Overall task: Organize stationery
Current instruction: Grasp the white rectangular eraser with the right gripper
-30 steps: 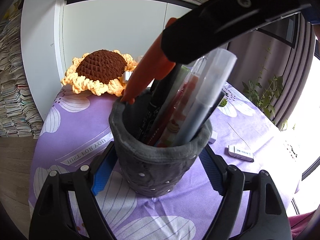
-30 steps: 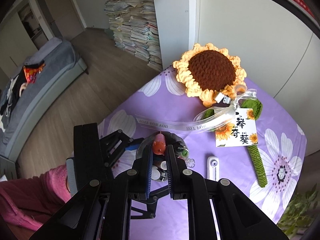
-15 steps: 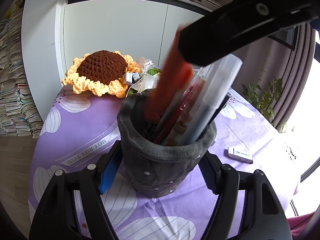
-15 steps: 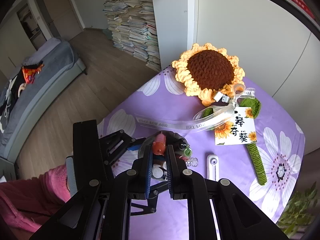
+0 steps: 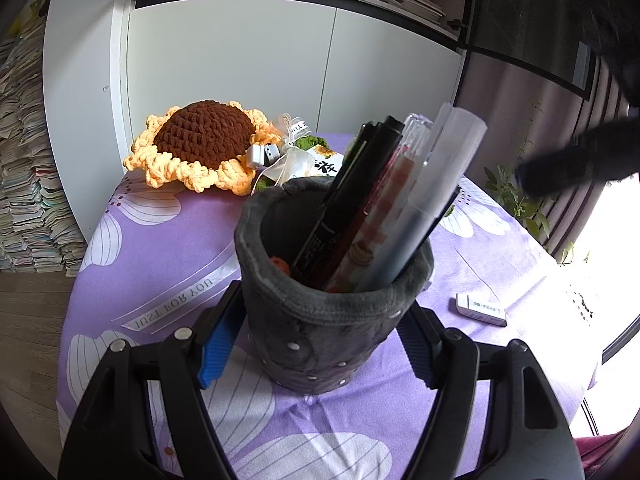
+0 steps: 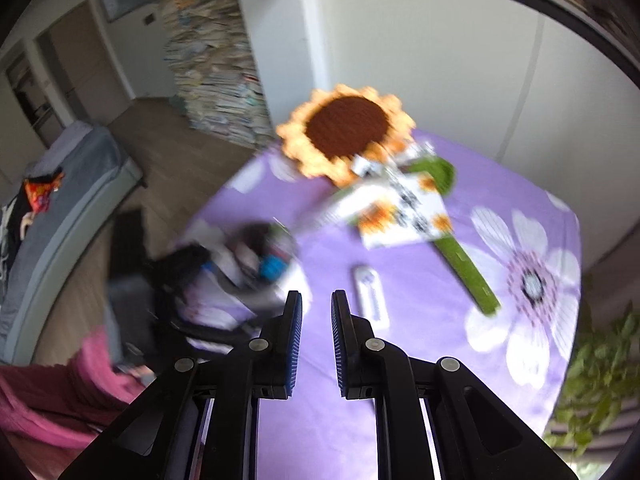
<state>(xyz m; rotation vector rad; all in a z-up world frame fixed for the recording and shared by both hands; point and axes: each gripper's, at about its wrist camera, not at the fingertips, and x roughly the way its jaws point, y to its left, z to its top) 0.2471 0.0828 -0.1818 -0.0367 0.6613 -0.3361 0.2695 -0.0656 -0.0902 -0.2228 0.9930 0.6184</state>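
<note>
A grey felt pen holder (image 5: 332, 320) stands on the purple cloth, with several pens (image 5: 384, 208) leaning right in it and an orange pen's tip (image 5: 279, 264) low inside. My left gripper (image 5: 320, 344) is shut on the holder, one pad on each side. My right gripper (image 6: 316, 336) is open and empty, high above the table; in the left wrist view it is a dark blur (image 5: 580, 160) at the right. A white eraser (image 5: 481, 310) lies on the cloth right of the holder, also below my right gripper in the right wrist view (image 6: 370, 300). The holder (image 6: 260, 256) is blurred there.
A crocheted sunflower (image 5: 200, 144) with green stem (image 6: 464, 264) and a printed card (image 6: 404, 216) lies at the back of the round table (image 6: 420, 360). White cabinets stand behind it. Stacked papers (image 5: 24, 200) are at the left, a plant (image 6: 592, 368) at the right.
My right gripper let the orange pen drop into the holder, opened, and swung up and away to the right. The left gripper kept hold of the holder.
</note>
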